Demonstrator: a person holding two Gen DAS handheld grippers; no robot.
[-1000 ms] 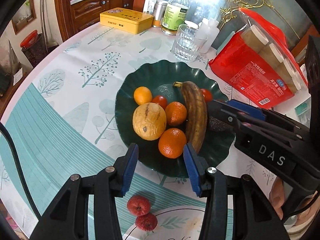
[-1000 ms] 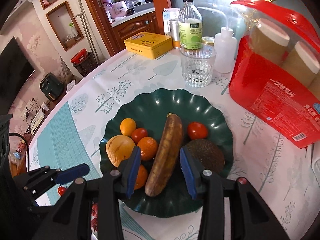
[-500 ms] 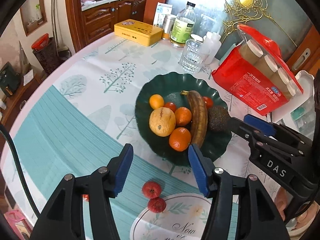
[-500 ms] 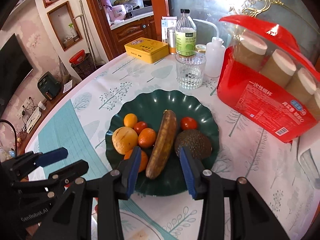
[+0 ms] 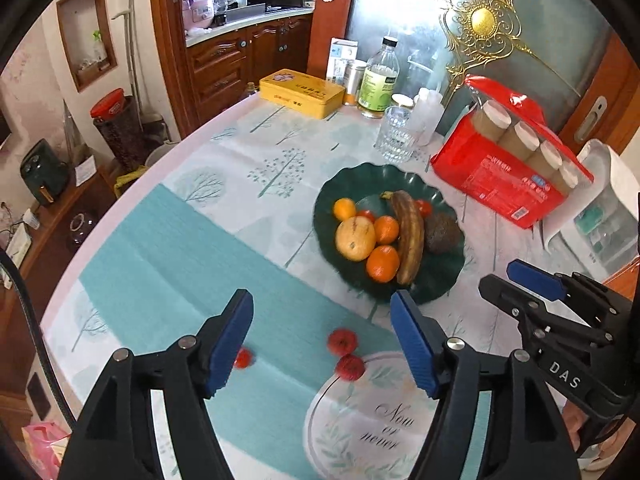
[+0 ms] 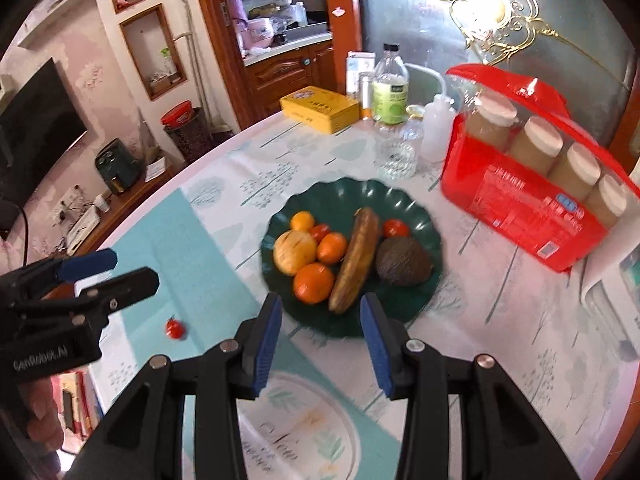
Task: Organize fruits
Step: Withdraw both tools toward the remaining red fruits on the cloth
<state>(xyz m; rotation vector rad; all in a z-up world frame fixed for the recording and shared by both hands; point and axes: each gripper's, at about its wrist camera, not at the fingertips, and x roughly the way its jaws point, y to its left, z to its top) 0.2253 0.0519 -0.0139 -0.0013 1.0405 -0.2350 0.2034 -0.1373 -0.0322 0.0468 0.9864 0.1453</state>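
Round worktop [image 5: 224,208] under a teal-and-white tree-print cloth. Near its far side, a dark green scalloped plate [image 6: 408,200], already loaded: browned banana [image 6: 356,260], avocado [image 6: 402,260], pale yellow round fruit [image 6: 294,252], two oranges [image 6: 314,282], a small yellow citrus [image 6: 303,221], two cherry tomatoes [image 6: 395,228].

By the look of it, mostly done. Still off the plate, on the cloth toward the near edge: two rough-skinned red fruits, probably lychees [image 5: 343,341], one just beside the other, and well apart to the left a small cherry tomato [image 5: 243,358], partly hidden behind a left fingertip in the left view, plain in the right view [image 6: 175,328].

Left gripper [image 5: 322,338] held high over the near edge, tilted down, fingers [image 5: 230,334] wide apart, nothing between them; both lychees framed in the gap far below.

Right gripper [image 6: 322,338] likewise raised above the near rim of the plate, fingers [image 6: 376,340] apart and empty, banana tip showing between them.

Likely next: collecting the three stray pieces onto the plate.
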